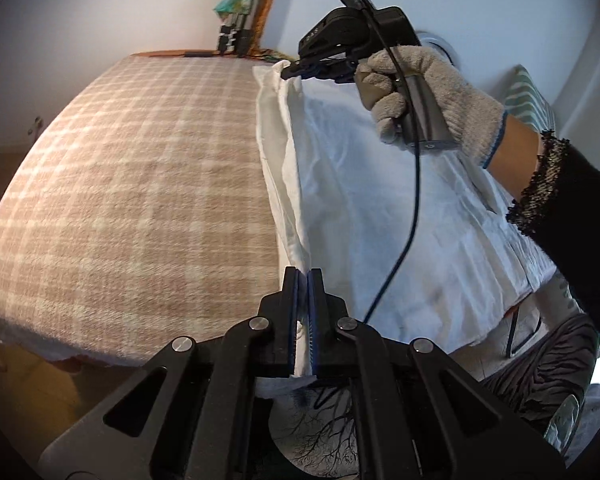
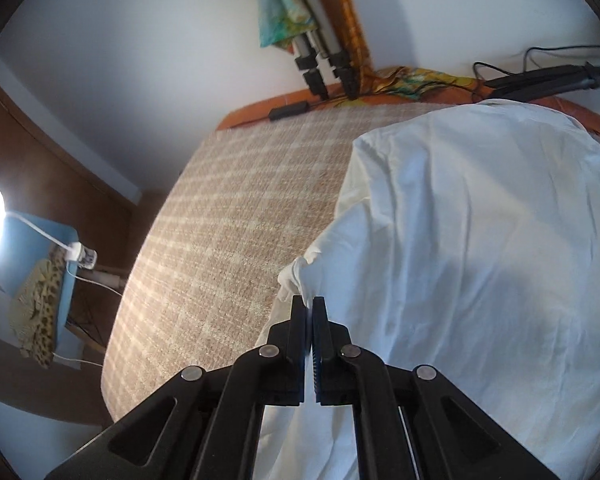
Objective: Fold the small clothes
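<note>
a beige plaid blanket (image 1: 132, 184) covers the surface under a pale wall. the left claw (image 1: 303, 276) is clamped on the near edge of the white garment (image 1: 380, 208), which lies on the blanket's right side. the right claw (image 2: 309, 304), in a gloved hand (image 1: 420, 92), pinches its far corner.

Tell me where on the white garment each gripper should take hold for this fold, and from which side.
The white garment's left edge, near its two ends, approached from the bare plaid blanket side: that edge lies free there. Left gripper and right gripper are already shut on it.
</note>
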`<state>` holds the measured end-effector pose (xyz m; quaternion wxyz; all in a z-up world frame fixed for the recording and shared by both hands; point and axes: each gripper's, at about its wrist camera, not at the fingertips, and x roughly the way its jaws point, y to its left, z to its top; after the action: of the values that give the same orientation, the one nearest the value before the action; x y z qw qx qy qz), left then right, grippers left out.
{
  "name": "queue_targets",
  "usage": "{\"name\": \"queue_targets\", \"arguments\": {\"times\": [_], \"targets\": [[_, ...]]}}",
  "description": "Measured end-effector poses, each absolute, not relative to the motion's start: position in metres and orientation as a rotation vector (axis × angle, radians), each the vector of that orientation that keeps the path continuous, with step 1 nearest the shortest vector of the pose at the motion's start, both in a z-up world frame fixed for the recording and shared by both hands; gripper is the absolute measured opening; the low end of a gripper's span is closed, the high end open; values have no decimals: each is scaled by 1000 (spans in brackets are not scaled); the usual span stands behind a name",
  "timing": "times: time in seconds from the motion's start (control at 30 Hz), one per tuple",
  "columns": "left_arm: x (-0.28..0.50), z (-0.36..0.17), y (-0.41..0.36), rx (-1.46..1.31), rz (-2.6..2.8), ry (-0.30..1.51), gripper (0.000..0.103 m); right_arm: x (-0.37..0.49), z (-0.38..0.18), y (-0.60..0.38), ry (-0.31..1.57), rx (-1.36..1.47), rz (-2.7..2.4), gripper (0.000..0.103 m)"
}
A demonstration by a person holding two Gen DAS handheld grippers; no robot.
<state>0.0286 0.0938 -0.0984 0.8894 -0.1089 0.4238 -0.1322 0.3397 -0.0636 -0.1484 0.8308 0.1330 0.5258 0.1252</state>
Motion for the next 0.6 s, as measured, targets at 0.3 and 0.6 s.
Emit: {"name": "queue_targets", "arguments": {"times": [0.3, 0.6], "targets": [[28, -88, 34, -123, -410, 877, 2, 311, -131, -128, 1037, 372, 245, 0], [38, -100, -24, -36, -483, 936, 2, 296, -161, -191, 1058, 461, 145, 0]]}}
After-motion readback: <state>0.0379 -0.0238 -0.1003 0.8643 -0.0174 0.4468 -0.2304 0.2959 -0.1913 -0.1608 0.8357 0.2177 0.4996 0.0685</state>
